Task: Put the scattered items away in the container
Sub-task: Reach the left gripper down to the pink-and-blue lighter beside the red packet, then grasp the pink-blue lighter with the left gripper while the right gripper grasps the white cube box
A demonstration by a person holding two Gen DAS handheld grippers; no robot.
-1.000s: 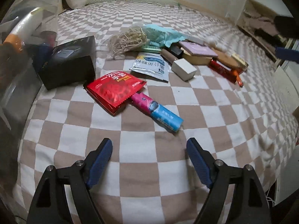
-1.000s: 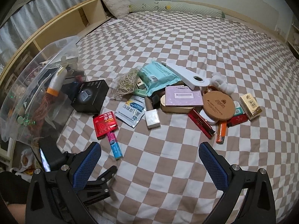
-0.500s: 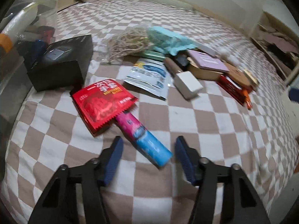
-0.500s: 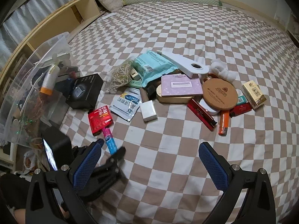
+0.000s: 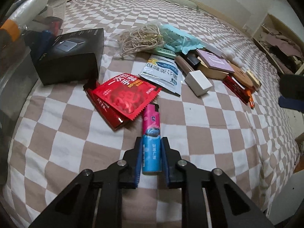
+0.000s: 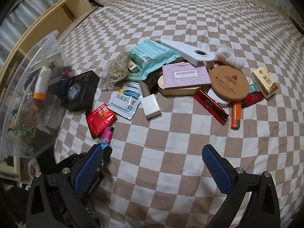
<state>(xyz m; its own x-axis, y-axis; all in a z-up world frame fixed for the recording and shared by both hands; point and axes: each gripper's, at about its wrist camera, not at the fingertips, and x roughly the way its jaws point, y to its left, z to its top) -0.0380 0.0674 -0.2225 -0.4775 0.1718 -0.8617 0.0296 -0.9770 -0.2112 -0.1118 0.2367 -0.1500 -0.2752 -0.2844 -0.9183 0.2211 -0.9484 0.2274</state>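
Note:
A pink and blue lighter (image 5: 151,133) lies on the checkered bed, and my left gripper (image 5: 151,142) is shut on its blue end. The lighter's pink end also shows in the right wrist view (image 6: 107,134). A red packet (image 5: 125,95) lies just beyond it, touching its pink end. The clear plastic container (image 6: 28,87) stands at the bed's left edge with several items inside. My right gripper (image 6: 153,150) is open and empty, above the bed in front of the pile of scattered items.
A black box (image 5: 72,57) sits beside the container. Beyond are a white-blue pouch (image 5: 163,72), a white block (image 5: 198,82), a teal pack (image 6: 150,57), a purple box (image 6: 185,75), a cork disc (image 6: 229,83), and an orange lighter (image 6: 236,115).
My left gripper moved forward and down onto the lighter and closed on its blue end. The right gripper stayed open and drifted slightly closer to the bed.

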